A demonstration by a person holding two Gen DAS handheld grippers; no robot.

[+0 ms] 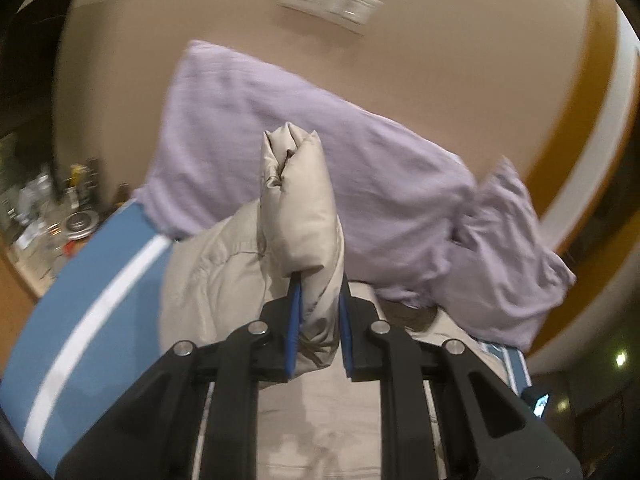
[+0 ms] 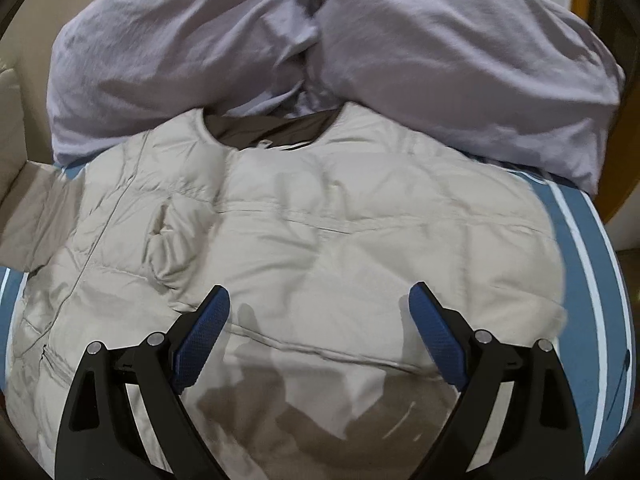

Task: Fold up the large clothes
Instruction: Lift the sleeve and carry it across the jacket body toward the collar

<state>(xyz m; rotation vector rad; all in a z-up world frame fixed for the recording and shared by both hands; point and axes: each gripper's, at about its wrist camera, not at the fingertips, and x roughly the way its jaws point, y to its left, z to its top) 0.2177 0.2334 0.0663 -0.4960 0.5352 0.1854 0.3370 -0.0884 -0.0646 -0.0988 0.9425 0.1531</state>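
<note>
A beige puffer jacket [image 2: 320, 232] lies spread on a blue bed sheet [image 2: 576, 248], its brown-lined collar [image 2: 268, 128] towards the pillows. My left gripper [image 1: 318, 292] is shut on a bunched fold of the jacket [image 1: 296, 200], which sticks up past the blue pads; the rest of the jacket hangs below it. My right gripper [image 2: 318, 300] is open and empty, hovering over the jacket's lower middle, its fingers casting shadows on the fabric.
Two lilac pillows [image 2: 460, 60] lie at the head of the bed, touching the jacket's collar. The sheet has white stripes [image 1: 92, 320]. A cluttered shelf [image 1: 60, 208] stands at the left. A beige wall [image 1: 440, 60] is behind.
</note>
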